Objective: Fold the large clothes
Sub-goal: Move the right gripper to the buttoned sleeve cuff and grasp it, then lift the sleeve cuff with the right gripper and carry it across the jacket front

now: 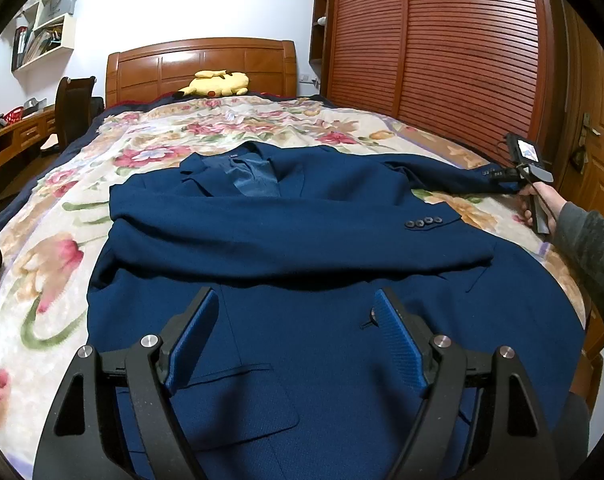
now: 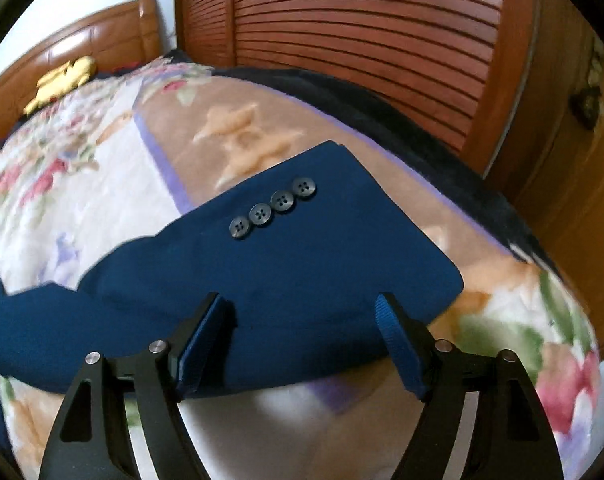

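Observation:
A dark blue suit jacket lies face up on the bed, collar toward the headboard. One sleeve is folded across its chest, cuff buttons to the right. The other sleeve stretches out to the bed's right edge. My left gripper hovers open over the jacket's lower front, nothing between its fingers. My right gripper, held by a hand in a grey sleeve, stands open at the outstretched sleeve's cuff. The cloth lies between and under its fingers, which do not press on it. Several grey buttons show just ahead.
A floral blanket covers the bed. A yellow plush toy rests at the wooden headboard. Louvred wardrobe doors and a door stand close on the right. A chair and desk are at the left.

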`<action>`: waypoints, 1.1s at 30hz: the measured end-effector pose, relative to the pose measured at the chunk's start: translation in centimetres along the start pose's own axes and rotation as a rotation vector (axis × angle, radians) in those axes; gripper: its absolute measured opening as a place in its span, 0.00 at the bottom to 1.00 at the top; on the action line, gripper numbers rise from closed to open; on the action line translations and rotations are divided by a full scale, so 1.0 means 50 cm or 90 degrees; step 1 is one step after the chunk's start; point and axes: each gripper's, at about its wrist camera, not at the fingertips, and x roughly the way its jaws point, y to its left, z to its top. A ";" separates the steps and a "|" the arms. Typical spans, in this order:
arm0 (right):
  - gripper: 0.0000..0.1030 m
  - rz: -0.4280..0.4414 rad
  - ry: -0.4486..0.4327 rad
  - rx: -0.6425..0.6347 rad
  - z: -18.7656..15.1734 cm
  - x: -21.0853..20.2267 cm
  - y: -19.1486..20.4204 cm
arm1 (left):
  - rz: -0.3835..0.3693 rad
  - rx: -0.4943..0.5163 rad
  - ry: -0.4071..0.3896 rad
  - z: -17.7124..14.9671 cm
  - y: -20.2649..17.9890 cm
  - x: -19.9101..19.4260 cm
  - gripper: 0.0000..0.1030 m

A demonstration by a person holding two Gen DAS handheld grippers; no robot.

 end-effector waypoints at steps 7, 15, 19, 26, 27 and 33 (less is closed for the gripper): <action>0.63 0.041 -0.003 -0.045 -0.001 0.019 0.021 | 0.000 0.001 0.000 0.000 0.001 -0.001 0.78; 0.13 0.058 -0.011 -0.097 -0.007 -0.001 0.043 | -0.001 -0.004 0.003 -0.003 0.005 0.001 0.78; 0.11 0.073 -0.035 -0.110 -0.002 -0.050 0.049 | -0.001 -0.002 -0.002 -0.003 0.005 -0.001 0.78; 0.11 0.104 -0.097 -0.149 0.000 -0.187 0.072 | -0.005 -0.009 -0.018 0.000 0.009 -0.015 0.78; 0.11 0.107 -0.106 -0.156 0.000 -0.208 0.079 | -0.005 -0.010 -0.021 -0.001 0.010 -0.017 0.78; 0.11 0.142 -0.162 -0.205 -0.019 -0.350 0.128 | 0.003 -0.012 -0.018 -0.003 0.014 -0.024 0.78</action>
